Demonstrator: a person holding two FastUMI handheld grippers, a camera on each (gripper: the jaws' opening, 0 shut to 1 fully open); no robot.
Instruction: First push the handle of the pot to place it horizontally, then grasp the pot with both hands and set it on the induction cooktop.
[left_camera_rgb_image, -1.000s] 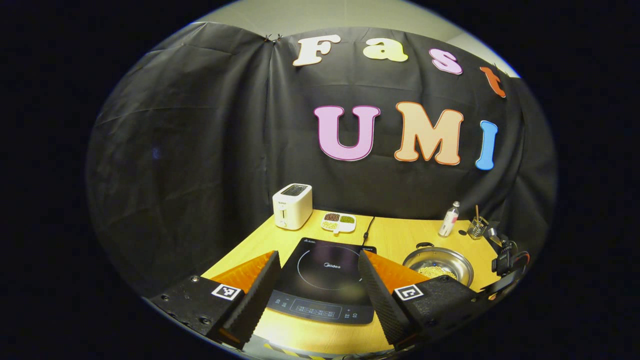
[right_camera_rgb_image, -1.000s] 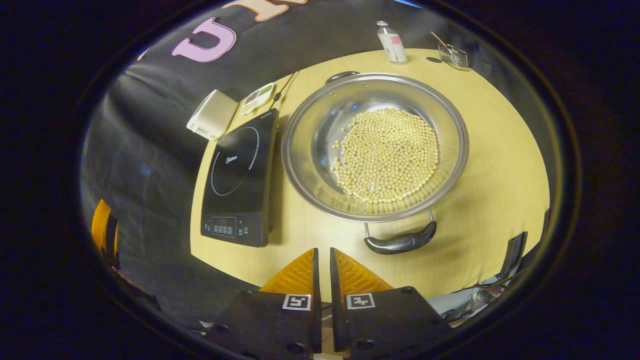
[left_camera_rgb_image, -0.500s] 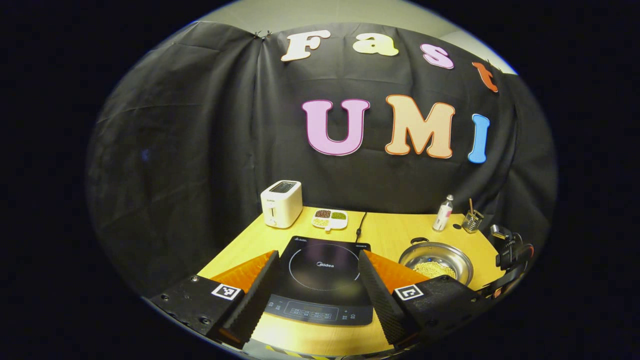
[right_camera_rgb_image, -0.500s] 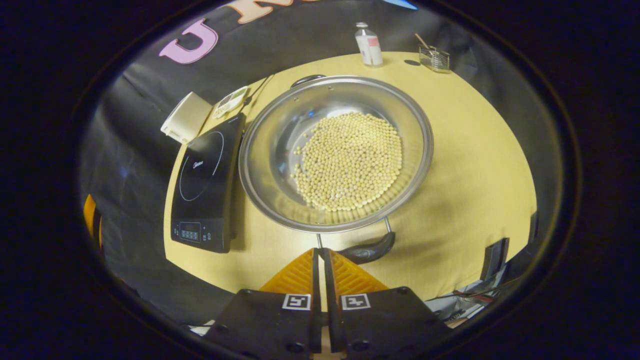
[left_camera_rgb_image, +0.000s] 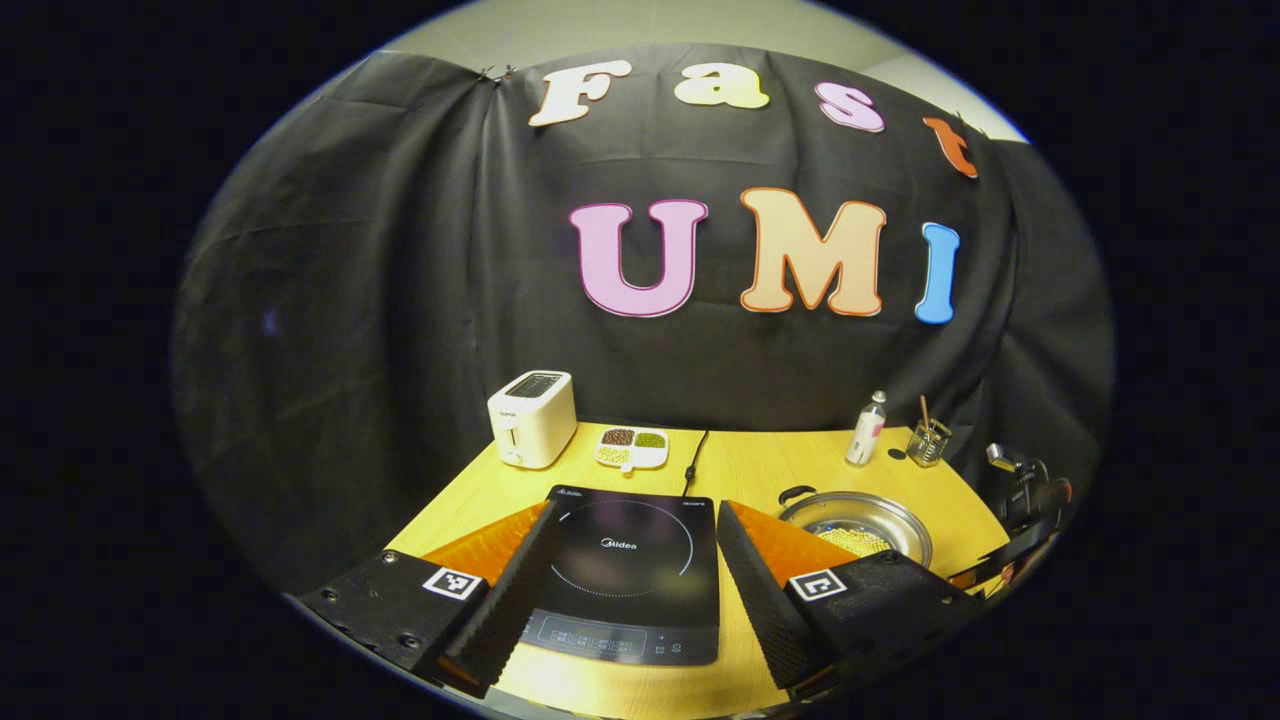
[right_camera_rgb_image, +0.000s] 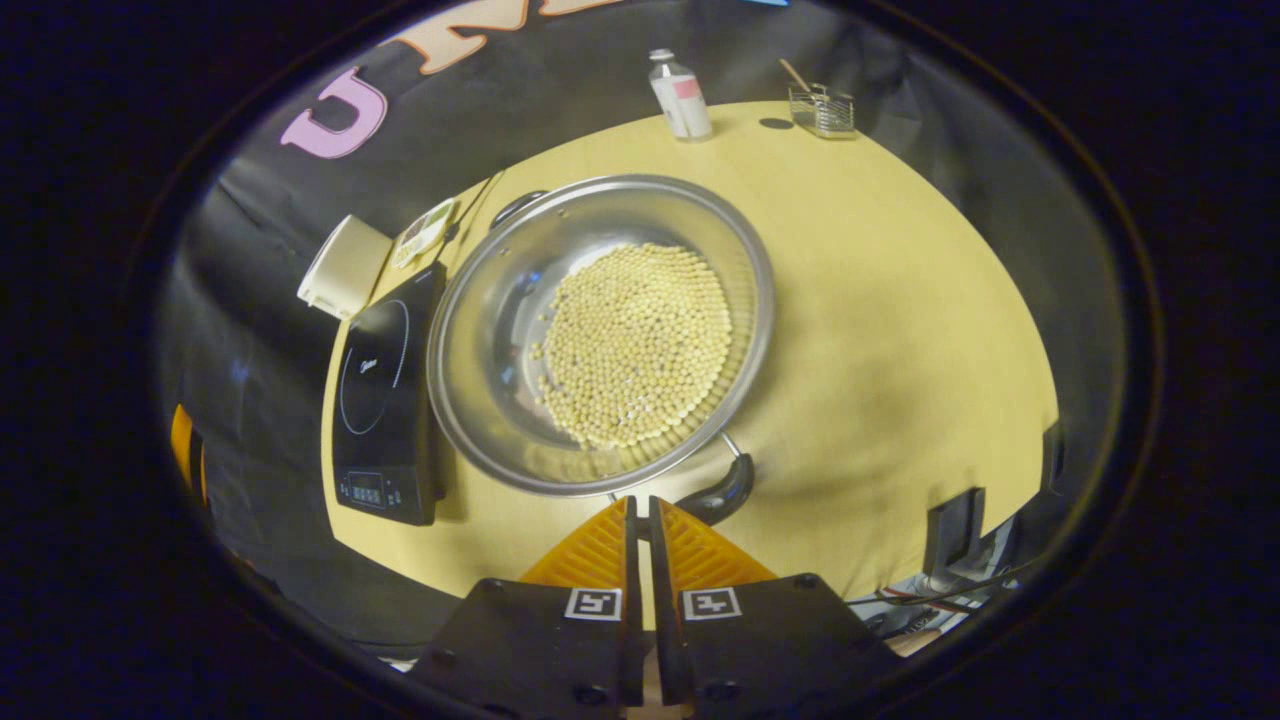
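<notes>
Where the right gripper (right_camera_rgb_image: 640, 505), fingers together, hides the handle (right_camera_rgb_image: 728, 490), contact seems likely; left gripper (left_camera_rgb_image: 632, 560) fingers apart.

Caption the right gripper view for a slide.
Closed right gripper at the handle of the bean-filled pot, beside the cooktop.

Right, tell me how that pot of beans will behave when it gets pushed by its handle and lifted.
The pot is wide, shallow metal with a smooth rim, so it probably swivels easily on the table. The loose beans likely add weight and may slide if it tilts. The shut right hand-held gripper sits at the near handle, which looks rounded and could slip.
</notes>
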